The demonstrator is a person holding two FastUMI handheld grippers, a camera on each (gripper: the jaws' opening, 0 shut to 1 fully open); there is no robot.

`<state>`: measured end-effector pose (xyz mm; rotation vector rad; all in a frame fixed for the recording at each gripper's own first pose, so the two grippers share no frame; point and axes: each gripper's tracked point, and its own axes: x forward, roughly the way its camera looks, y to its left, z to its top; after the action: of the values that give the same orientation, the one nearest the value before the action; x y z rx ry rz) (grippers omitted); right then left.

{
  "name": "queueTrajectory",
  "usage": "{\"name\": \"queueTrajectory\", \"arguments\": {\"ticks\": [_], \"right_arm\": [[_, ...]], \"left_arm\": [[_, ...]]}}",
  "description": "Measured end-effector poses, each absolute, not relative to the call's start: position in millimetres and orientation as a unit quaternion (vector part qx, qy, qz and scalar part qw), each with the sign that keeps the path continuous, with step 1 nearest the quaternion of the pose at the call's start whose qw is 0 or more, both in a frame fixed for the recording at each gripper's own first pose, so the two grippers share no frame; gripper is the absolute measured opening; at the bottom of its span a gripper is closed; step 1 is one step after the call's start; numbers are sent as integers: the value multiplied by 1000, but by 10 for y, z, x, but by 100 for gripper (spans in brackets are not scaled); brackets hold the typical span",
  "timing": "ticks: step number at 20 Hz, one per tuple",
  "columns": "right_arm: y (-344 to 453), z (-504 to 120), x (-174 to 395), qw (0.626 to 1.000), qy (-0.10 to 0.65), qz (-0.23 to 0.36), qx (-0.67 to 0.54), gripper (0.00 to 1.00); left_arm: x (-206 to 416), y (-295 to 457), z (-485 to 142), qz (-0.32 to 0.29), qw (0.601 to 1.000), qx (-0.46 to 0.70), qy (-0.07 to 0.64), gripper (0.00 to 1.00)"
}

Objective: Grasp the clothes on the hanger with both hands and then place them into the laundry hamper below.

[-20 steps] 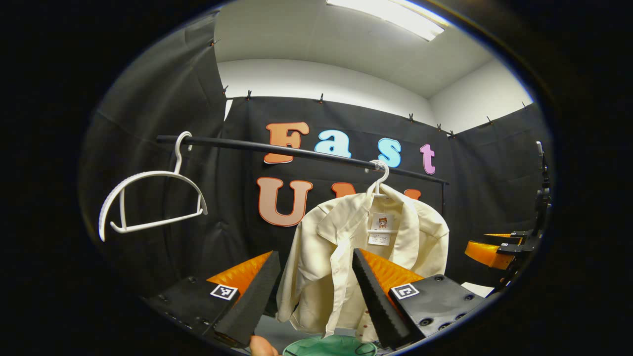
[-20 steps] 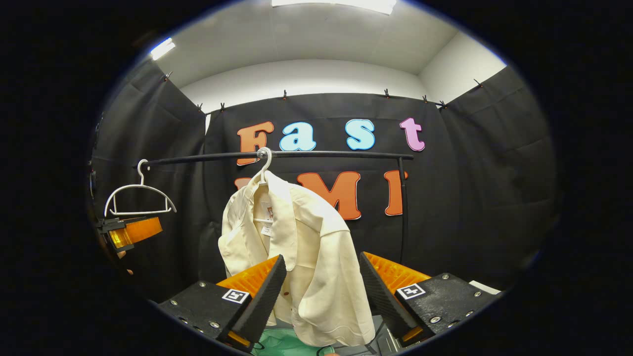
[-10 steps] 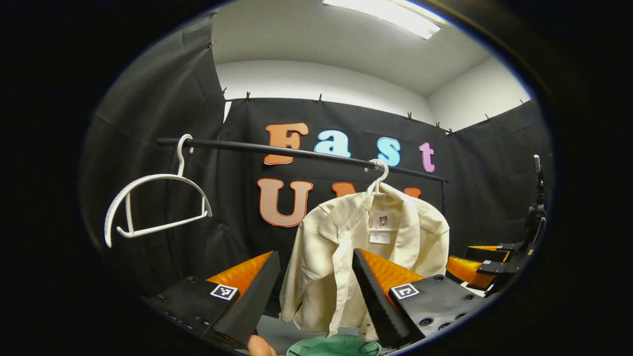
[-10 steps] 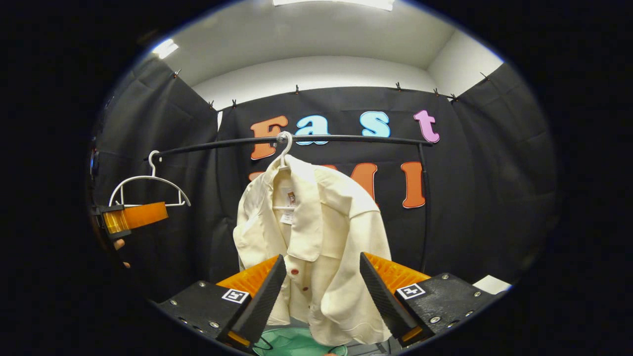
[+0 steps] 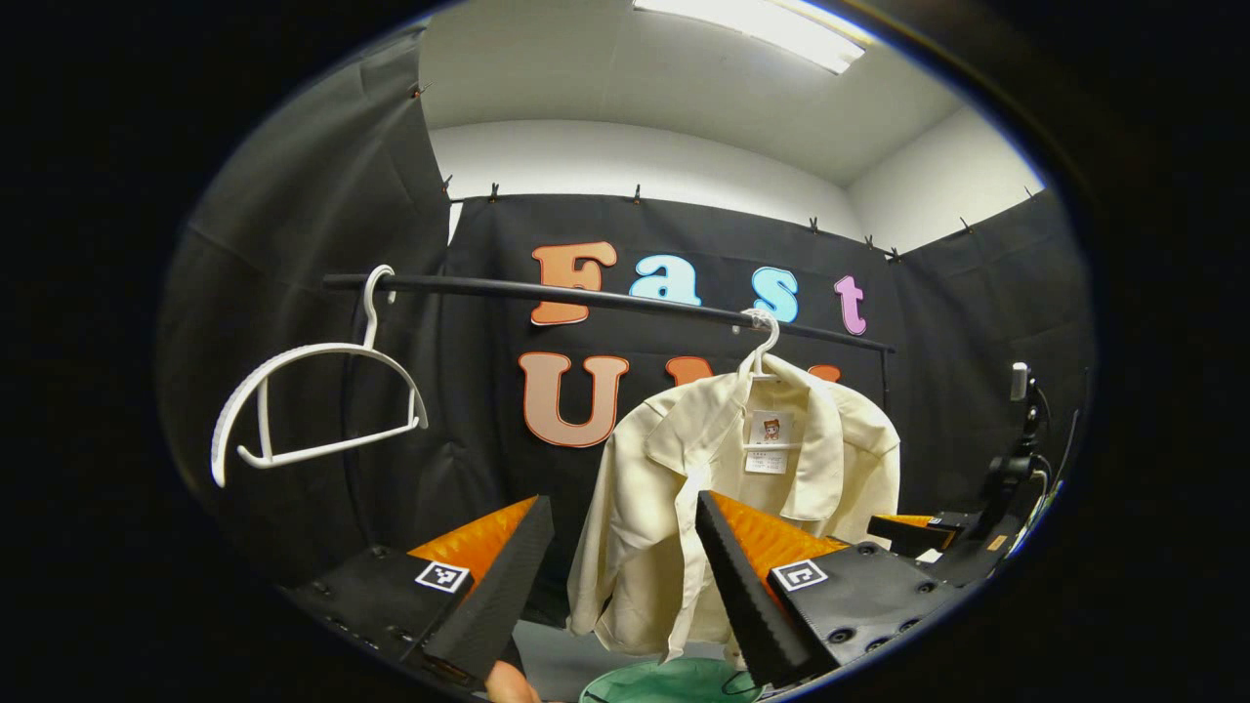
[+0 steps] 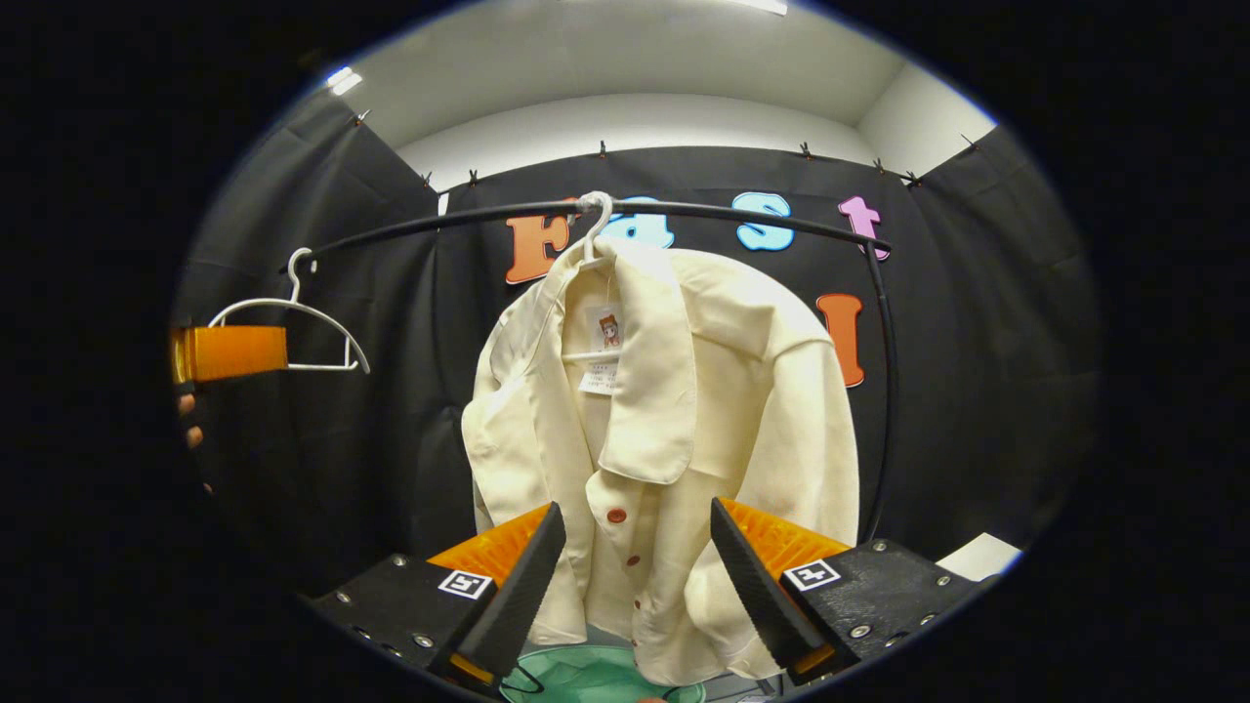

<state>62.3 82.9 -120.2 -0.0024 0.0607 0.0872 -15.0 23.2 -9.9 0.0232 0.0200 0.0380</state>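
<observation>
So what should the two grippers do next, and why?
Probably move both forward to the shirt. It hangs untouched on its hanger, and the right gripper and left gripper are both open and short of the cloth.

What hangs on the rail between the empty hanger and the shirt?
Nothing: in the left gripper view the rail runs bare from the empty hanger to the shirt.
</observation>
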Motion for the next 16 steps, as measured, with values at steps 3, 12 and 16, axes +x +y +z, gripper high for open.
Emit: {"name": "queueTrajectory", "arguments": {"ticks": [3, 12, 16], "right_arm": [[889, -1393, 756, 999, 33, 30, -12, 93], [693, -1686, 1392, 999, 47, -24, -7, 93], [644, -1683, 1538, 999, 46, -23, 10, 93]], "left_arm": [[-148, 296, -130, 21, 1000, 12, 14, 96], [-2, 404, -361, 29, 999, 19, 33, 96], [12, 437, -452, 29, 999, 25, 38, 100]]}}
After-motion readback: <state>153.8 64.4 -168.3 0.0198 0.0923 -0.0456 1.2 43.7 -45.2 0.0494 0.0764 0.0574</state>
